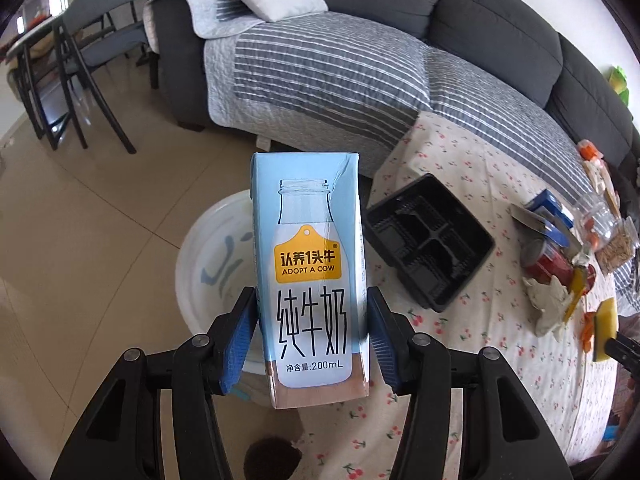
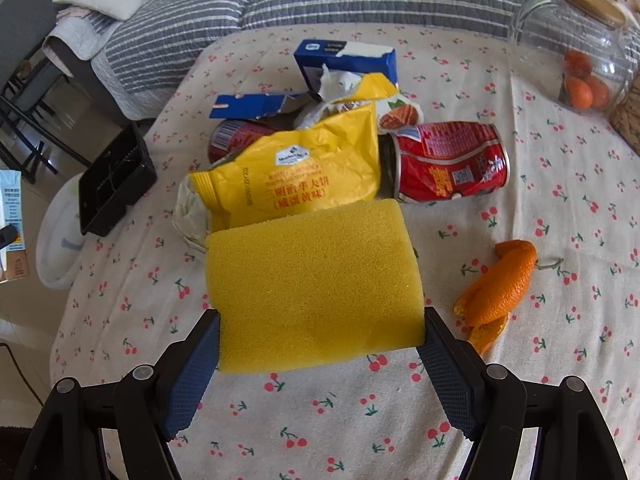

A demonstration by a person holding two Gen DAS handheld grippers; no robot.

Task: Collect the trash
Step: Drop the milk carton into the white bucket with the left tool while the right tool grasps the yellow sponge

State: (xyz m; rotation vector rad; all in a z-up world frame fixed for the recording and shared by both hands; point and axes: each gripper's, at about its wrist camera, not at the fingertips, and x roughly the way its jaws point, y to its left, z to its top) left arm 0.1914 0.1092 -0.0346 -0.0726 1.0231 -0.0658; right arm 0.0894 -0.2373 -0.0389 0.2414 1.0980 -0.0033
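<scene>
Left hand-held gripper (image 1: 312,316) clamps milk carton (image 1: 310,276) upright, apparently over basin (image 1: 208,264); right hand-held gripper (image 2: 320,328) pinches yellow sponge (image 2: 314,284) above tbl.

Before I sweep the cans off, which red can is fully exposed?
The dented red can right of the yellow snack bag; the other can sits half hidden behind it.

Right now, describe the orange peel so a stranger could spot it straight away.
Find the cherry-print tablecloth. Right of the yellow sponge held in the right gripper lies the orange peel. It is the only bright orange, curled scrap lying alone, apart from the wrapper pile.
</scene>
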